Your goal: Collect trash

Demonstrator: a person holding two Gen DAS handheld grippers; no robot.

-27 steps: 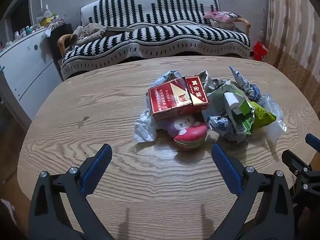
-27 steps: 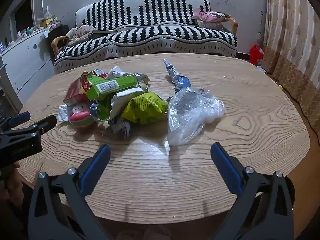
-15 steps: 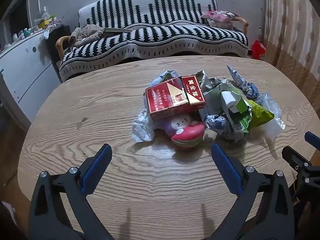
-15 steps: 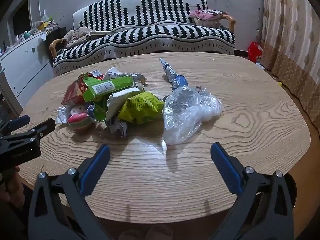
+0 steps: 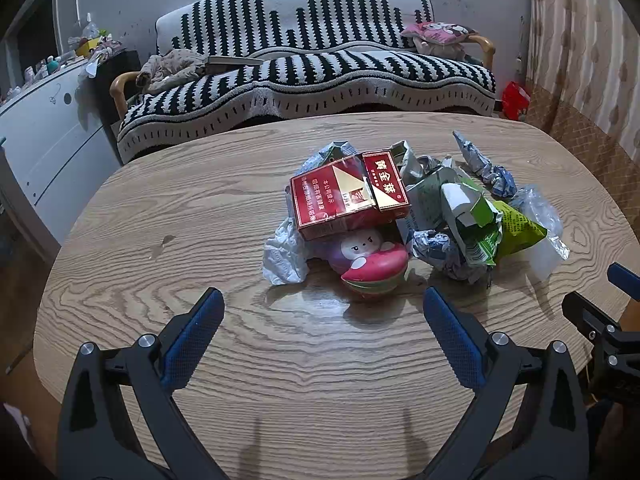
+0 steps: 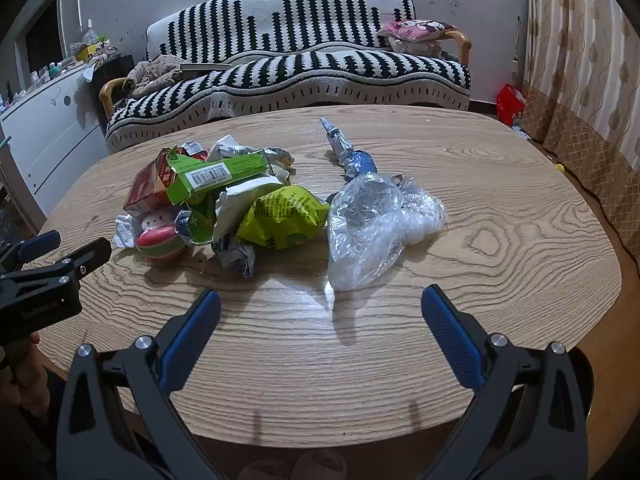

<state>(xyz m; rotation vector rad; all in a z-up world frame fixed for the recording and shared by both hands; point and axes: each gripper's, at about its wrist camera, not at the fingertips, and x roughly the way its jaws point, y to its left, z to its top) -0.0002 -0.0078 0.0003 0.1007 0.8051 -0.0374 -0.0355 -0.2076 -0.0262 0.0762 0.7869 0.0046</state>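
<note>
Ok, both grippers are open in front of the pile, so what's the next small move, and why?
Probably ease the right gripper forward onto the clear plastic bag. It is the piece nearest that gripper, lies at the pile's right edge with nothing on top, and both grippers are open and empty. The left gripper faces the mushroom toy, wedged under the red cigarette pack.

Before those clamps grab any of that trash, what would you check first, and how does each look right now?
1. Left gripper jaws open, empty: ok.
2. Right gripper jaws open, empty: ok.
3. Trash sits in one pile on the table: ok.
4. Clear bag lies nearest the right gripper, path free: ok.
5. Red box rests on other trash, may slide: not ok.
6. Bin for the trash: cannot tell, none in view.
</note>
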